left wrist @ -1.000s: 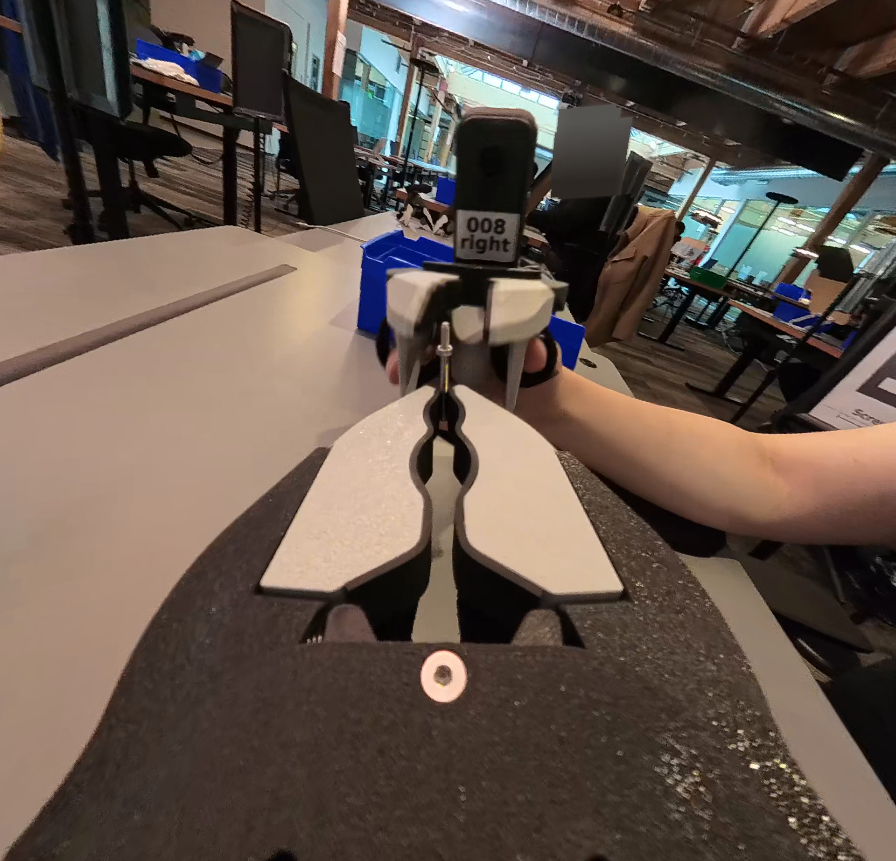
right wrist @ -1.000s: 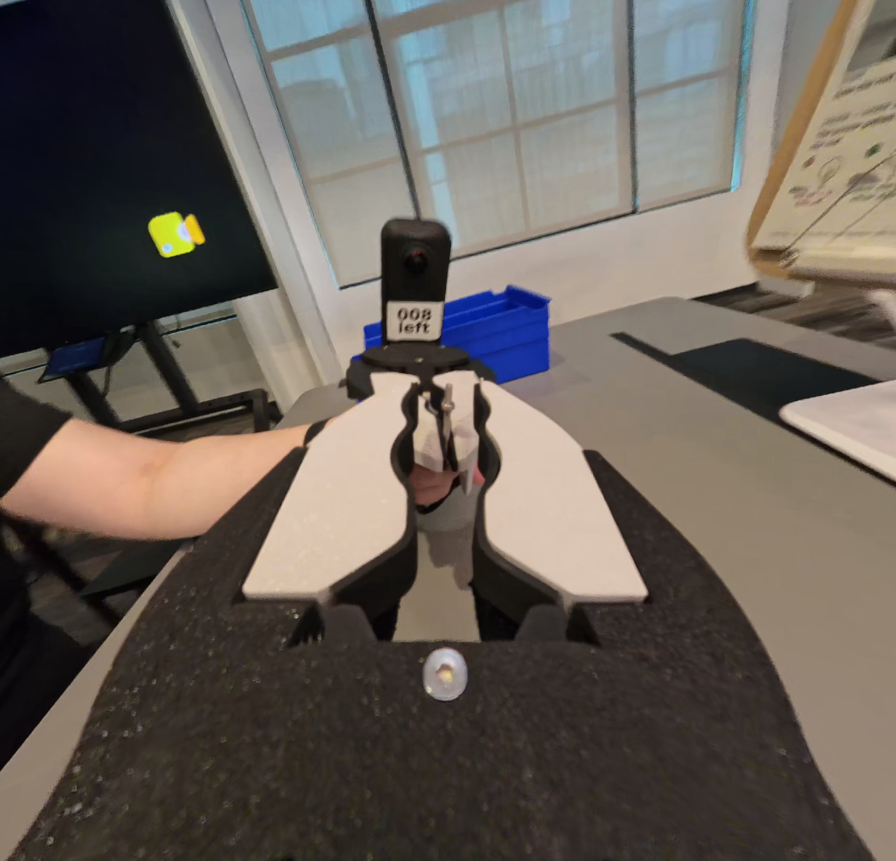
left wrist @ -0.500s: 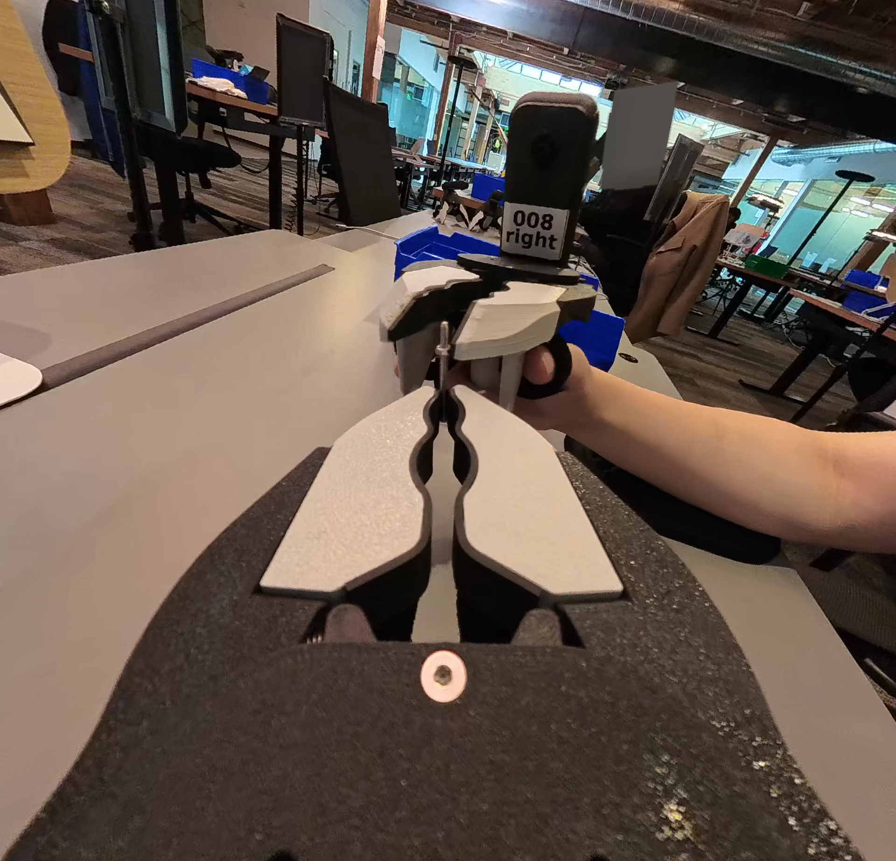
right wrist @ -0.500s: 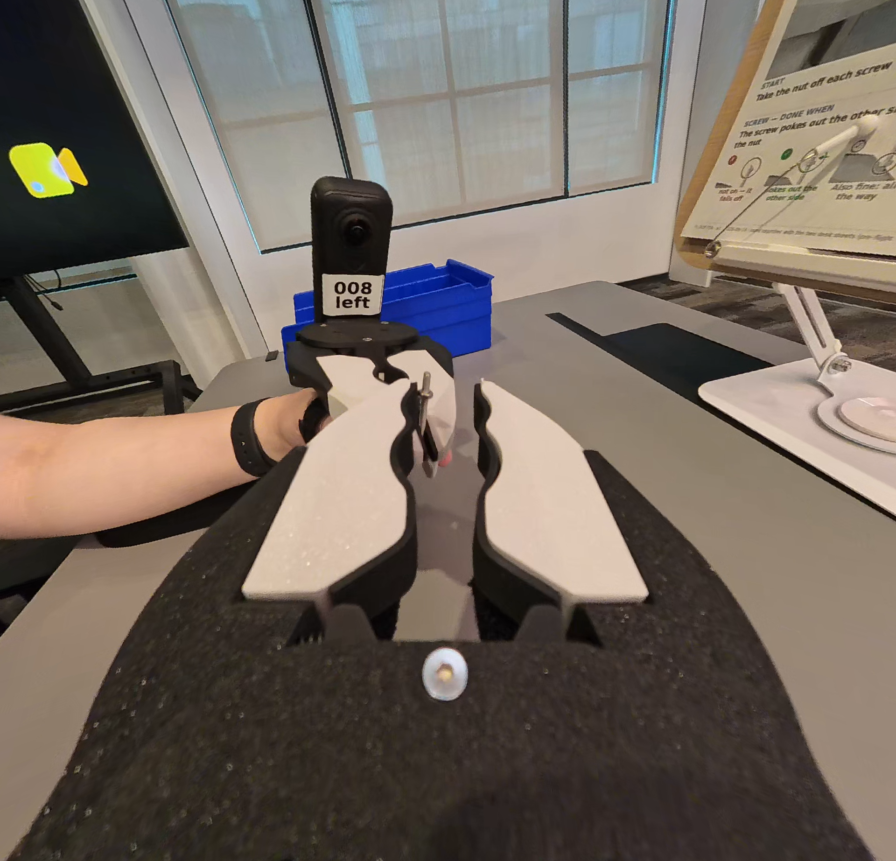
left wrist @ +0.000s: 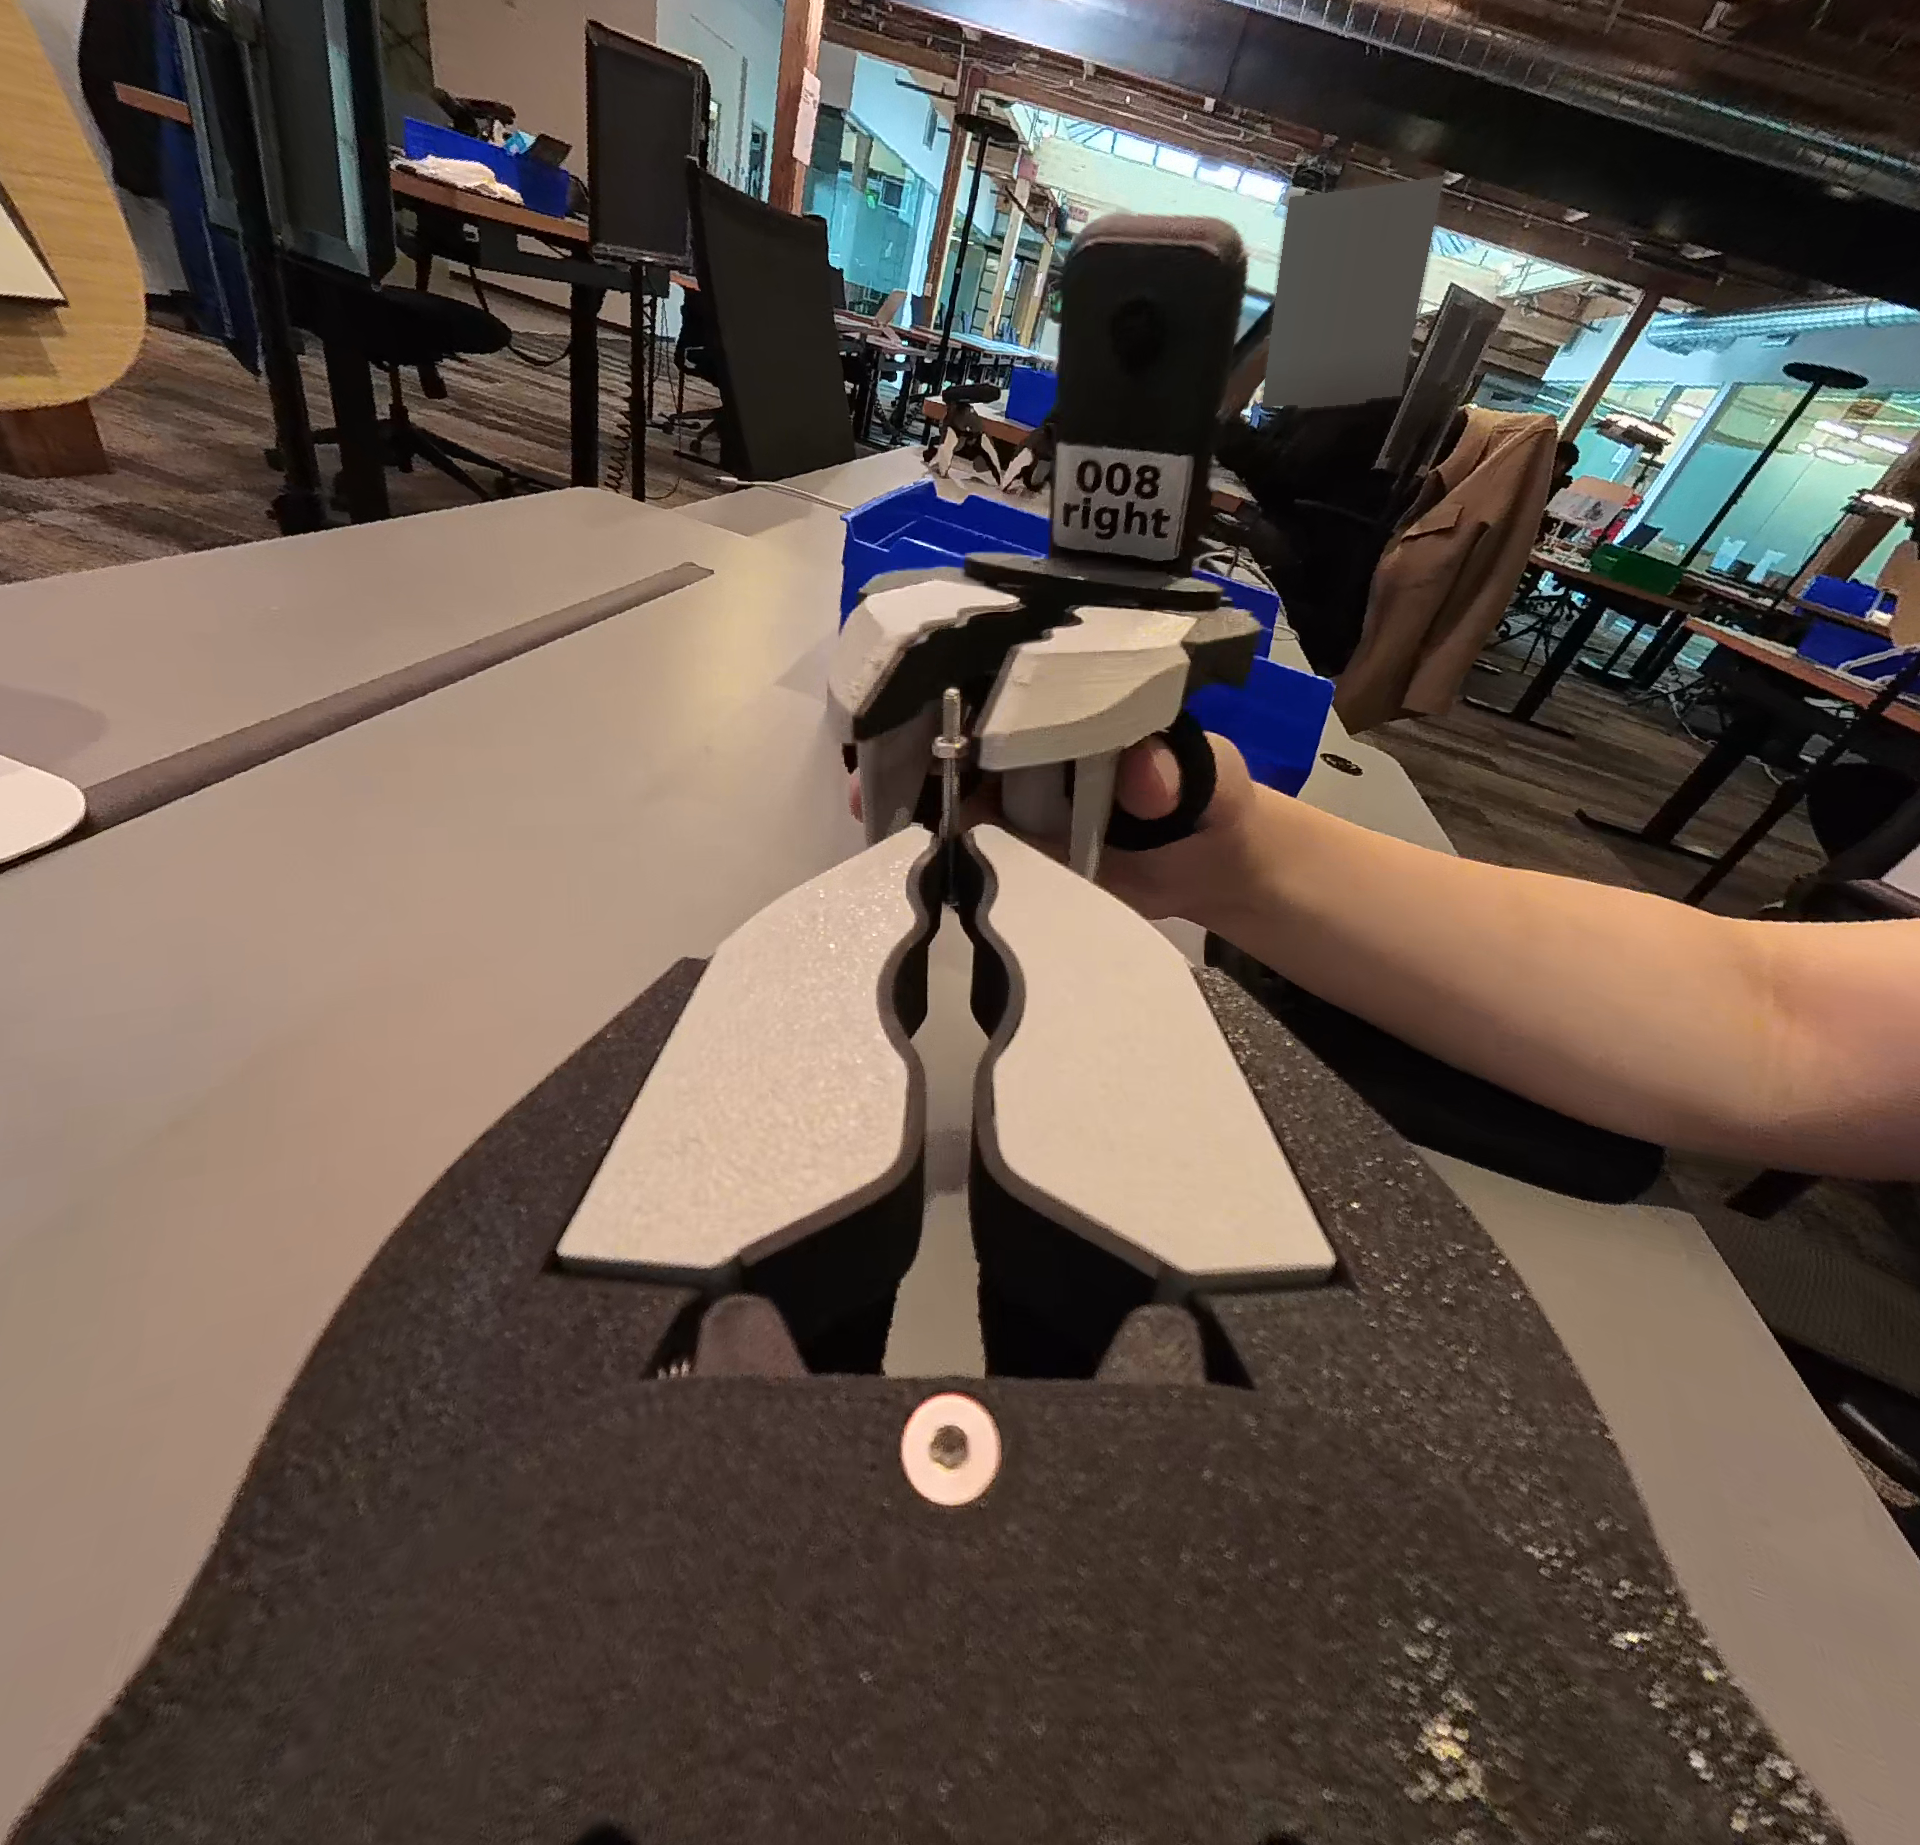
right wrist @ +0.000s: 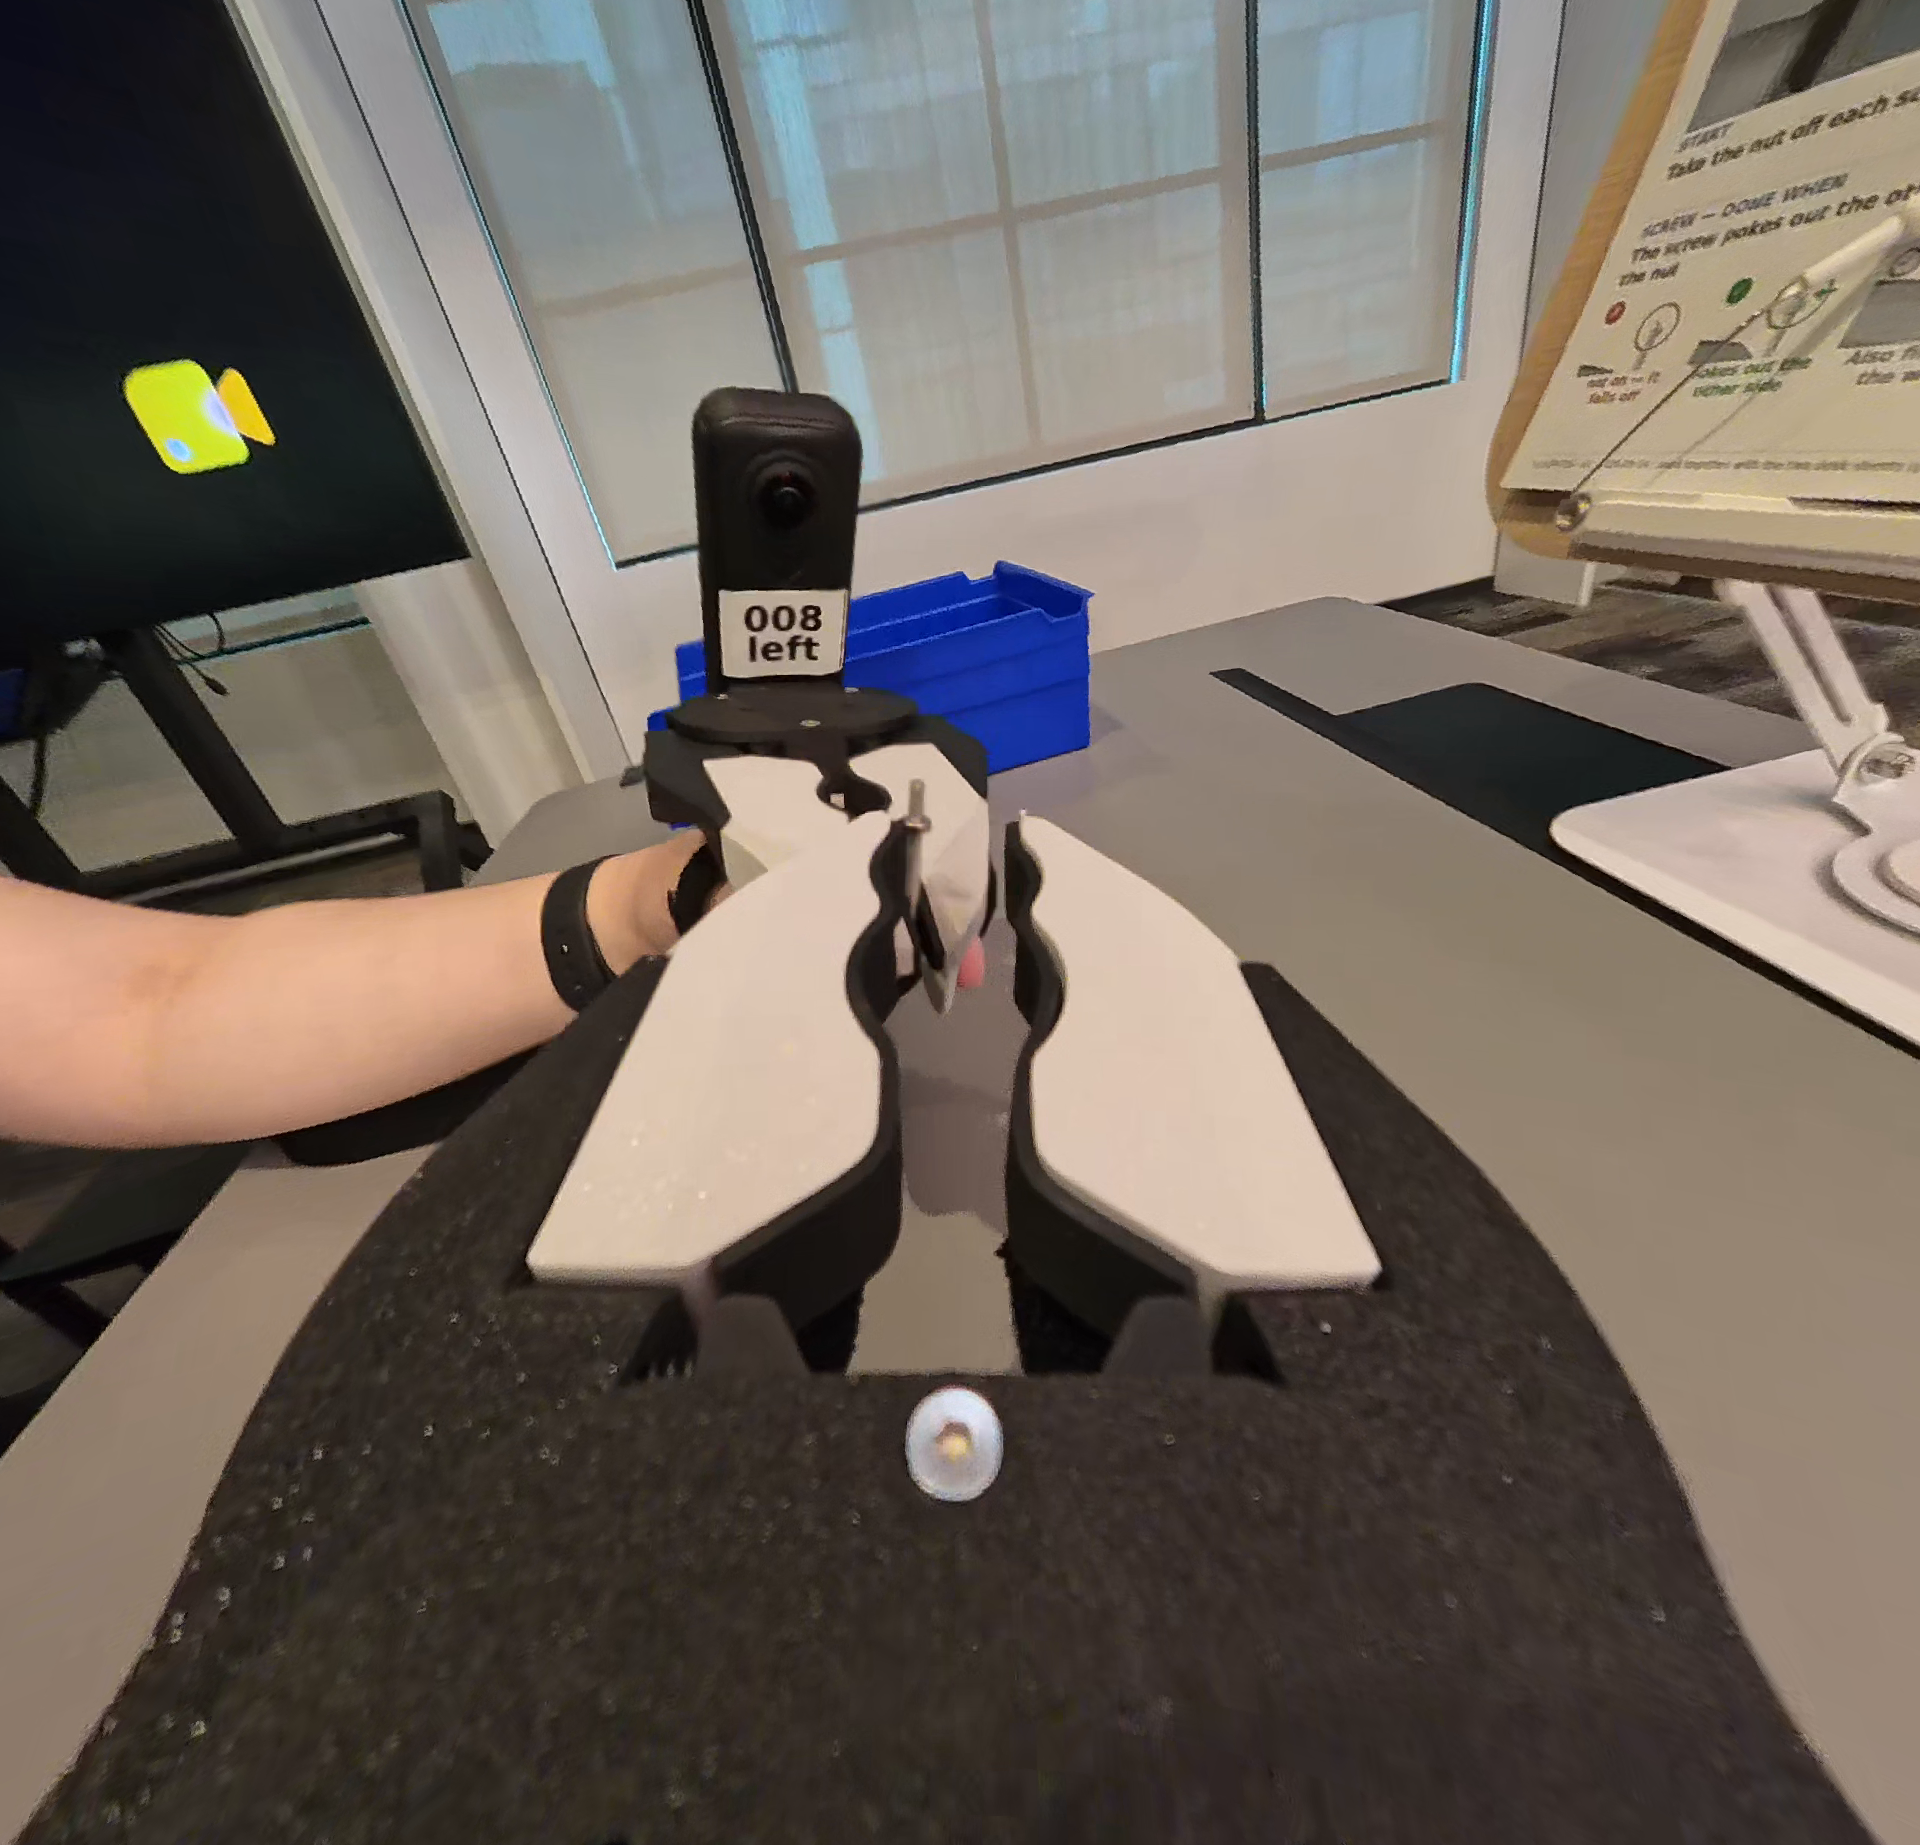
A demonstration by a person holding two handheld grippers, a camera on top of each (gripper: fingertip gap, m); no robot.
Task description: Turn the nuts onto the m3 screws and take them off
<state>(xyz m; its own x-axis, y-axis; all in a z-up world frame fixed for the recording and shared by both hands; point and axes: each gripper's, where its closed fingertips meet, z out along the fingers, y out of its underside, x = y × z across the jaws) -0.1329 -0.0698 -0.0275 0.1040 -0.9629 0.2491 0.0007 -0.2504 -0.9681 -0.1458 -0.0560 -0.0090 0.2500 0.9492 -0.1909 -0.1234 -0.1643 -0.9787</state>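
Note:
My left gripper (left wrist: 948, 865) is shut on the lower end of a thin m3 screw (left wrist: 948, 798), which stands upright above its tips. A small nut (left wrist: 948, 747) sits high on the screw's shaft. My right gripper (left wrist: 948, 725) faces the left one, held in a hand, with its jaws apart on either side of the screw's top. In the right wrist view my right gripper (right wrist: 951, 839) is open, and the screw (right wrist: 918, 865) with its nut (right wrist: 914, 825) stands in the gap, close to the left finger (right wrist: 790, 1016). The left gripper (right wrist: 928, 938) holds the screw there.
Both grippers hover over a grey table (left wrist: 416, 860). A blue bin (left wrist: 1273, 720) stands behind the right gripper, and another blue bin (right wrist: 966, 663) behind the left. A white stand (right wrist: 1714, 860) with an instruction sheet and a dark mat (right wrist: 1507, 746) lie to the right. My two grippers' fingertips are within a few centimetres of each other.
My right gripper's jaws have opened wider around the screw's top. Both grippers have swung sideways, so the backgrounds shifted. The left gripper stays shut on the screw.

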